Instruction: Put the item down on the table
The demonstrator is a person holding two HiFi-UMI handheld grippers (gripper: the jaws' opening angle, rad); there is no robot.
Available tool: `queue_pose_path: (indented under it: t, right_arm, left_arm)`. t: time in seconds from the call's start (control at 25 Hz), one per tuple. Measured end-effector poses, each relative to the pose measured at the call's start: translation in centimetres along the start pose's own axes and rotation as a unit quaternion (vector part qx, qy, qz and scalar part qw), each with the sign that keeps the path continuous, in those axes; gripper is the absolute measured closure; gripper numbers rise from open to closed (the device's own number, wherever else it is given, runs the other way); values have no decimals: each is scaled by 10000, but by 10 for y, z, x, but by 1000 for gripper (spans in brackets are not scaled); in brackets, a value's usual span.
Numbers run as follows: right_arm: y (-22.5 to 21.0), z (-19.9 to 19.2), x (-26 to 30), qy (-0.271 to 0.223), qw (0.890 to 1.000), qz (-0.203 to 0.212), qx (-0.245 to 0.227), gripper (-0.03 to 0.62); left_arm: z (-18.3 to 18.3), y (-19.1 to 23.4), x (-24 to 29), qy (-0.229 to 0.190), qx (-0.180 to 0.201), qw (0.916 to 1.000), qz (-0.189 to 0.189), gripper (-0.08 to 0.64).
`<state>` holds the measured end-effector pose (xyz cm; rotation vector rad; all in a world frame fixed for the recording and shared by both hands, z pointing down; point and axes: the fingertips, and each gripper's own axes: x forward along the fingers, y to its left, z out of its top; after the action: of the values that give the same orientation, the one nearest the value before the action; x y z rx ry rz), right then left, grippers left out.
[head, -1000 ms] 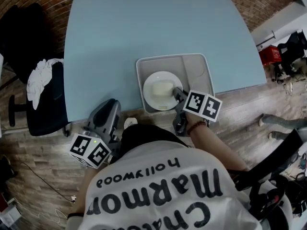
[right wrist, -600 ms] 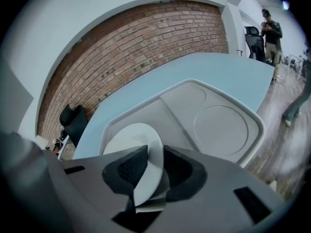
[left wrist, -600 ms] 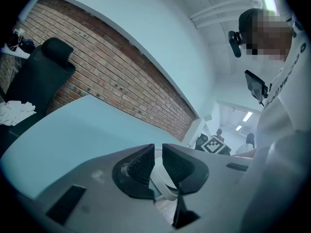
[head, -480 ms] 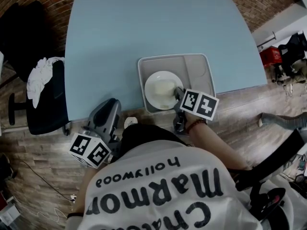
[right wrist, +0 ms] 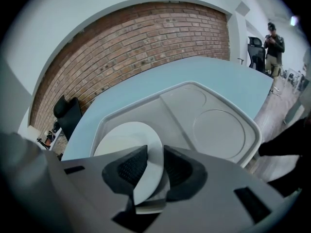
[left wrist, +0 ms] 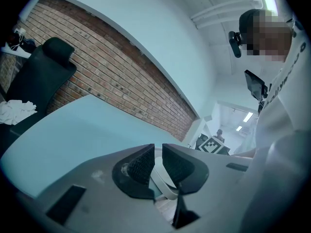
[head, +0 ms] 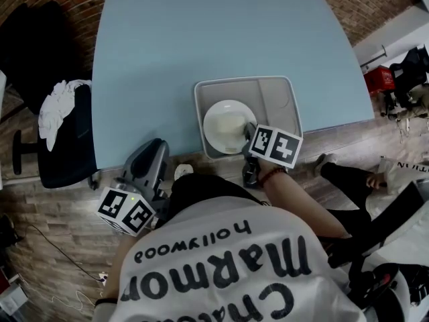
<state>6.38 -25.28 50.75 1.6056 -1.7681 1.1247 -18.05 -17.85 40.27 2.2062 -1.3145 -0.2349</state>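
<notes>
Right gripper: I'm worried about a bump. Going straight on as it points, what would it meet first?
Likely the tray floor; depth unclear. The right gripper claw already holds the white plate, which would hit first.

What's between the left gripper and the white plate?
In the head view, only a bare strip of blue table and the tray's left rim separate the left gripper from the plate, which the right gripper holds in its jaws.
</notes>
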Motion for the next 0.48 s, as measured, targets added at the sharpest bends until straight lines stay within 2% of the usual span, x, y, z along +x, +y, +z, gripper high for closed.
queue_pose_path:
  t: [0.48]
  right_arm:
    - [-3,1,-1,-140,9999,-92,-18,500]
  left_arm:
    - [-3,-1,-3,-8,22,10000,21,508]
